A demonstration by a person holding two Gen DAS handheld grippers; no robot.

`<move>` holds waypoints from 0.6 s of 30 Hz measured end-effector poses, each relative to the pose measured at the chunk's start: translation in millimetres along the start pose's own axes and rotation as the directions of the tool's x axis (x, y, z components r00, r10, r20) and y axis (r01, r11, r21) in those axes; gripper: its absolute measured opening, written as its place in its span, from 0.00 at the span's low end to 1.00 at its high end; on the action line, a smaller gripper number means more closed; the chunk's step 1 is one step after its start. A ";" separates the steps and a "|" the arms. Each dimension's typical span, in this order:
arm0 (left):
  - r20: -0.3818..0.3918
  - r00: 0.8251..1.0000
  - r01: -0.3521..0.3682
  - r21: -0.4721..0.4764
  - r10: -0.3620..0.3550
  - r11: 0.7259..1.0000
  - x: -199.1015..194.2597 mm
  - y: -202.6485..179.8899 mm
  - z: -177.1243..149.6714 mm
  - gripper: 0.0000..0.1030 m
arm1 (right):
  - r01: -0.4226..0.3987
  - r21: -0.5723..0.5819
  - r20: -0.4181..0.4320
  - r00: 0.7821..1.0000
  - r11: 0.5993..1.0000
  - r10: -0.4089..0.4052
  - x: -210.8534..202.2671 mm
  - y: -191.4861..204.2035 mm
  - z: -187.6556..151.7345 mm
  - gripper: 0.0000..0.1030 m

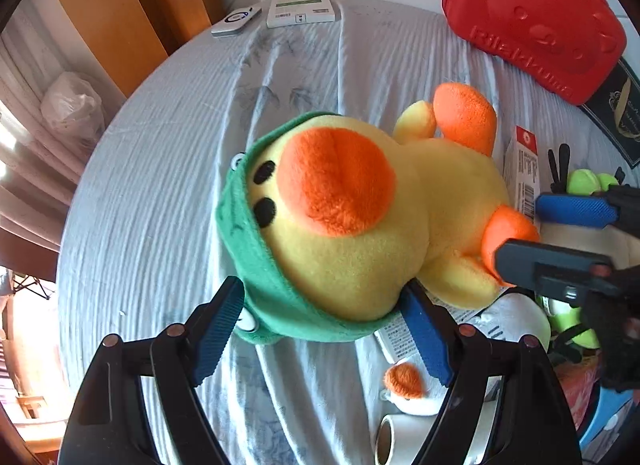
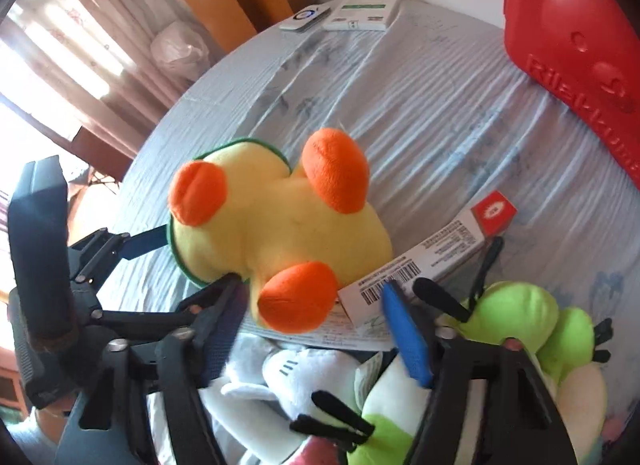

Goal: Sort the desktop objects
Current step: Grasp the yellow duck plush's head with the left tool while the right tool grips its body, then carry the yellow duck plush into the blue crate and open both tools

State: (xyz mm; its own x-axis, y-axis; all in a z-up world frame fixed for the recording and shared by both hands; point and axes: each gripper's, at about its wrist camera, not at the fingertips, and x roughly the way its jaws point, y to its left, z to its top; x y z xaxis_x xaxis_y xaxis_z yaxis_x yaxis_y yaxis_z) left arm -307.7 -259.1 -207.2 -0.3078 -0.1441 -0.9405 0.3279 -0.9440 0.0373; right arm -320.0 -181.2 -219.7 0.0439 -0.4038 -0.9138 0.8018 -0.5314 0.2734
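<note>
A yellow plush duck (image 1: pixel 360 221) with an orange beak, orange feet and a green hood lies on the pale blue cloth. My left gripper (image 1: pixel 320 329) has its blue pads on either side of the duck's hooded head, apparently gripping it. My right gripper (image 2: pixel 316 329) is open around the duck's orange foot (image 2: pixel 298 297), the pads apart from it. In the left wrist view the right gripper's fingers (image 1: pixel 576 211) show at the right, beside the foot. In the right wrist view the left gripper (image 2: pixel 148 245) reaches the duck's head from the left.
A red Rilakkuma case (image 1: pixel 536 21) stands at the back right. A white box (image 1: pixel 300 9) and a remote (image 1: pixel 236 21) lie at the far edge. A barcode carton (image 2: pixel 432 265), green plush toys (image 2: pixel 520 317), a white plush (image 2: pixel 304 377) and tape rolls (image 1: pixel 396 441) crowd the near right.
</note>
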 end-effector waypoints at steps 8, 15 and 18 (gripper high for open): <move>0.020 0.999 -0.043 0.030 0.043 0.999 12.4 -10.7 0.2 0.78 | 0.082 -0.122 -0.023 0.996 0.989 -0.086 7.9 19.9 2.4 0.42; 0.095 0.995 -0.029 0.024 0.027 0.999 -15.8 -15.1 -3.9 0.60 | 0.109 -0.146 0.035 0.994 0.983 -0.105 -14.1 28.9 -4.0 0.28; 0.158 0.987 0.004 0.022 -0.008 1.000 -48.2 -22.1 -6.0 0.60 | 0.138 -0.161 0.100 0.987 0.977 -0.123 -53.0 35.6 -11.3 0.28</move>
State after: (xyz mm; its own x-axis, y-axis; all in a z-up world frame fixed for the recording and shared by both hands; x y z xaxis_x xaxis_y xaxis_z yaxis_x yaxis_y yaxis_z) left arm -294.7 -229.6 -164.7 -0.4475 -0.1821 -0.8755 0.3067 -0.9509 0.0410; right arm -287.1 -170.3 -165.0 -0.1150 -0.4082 -0.9056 0.8855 -0.4553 0.0927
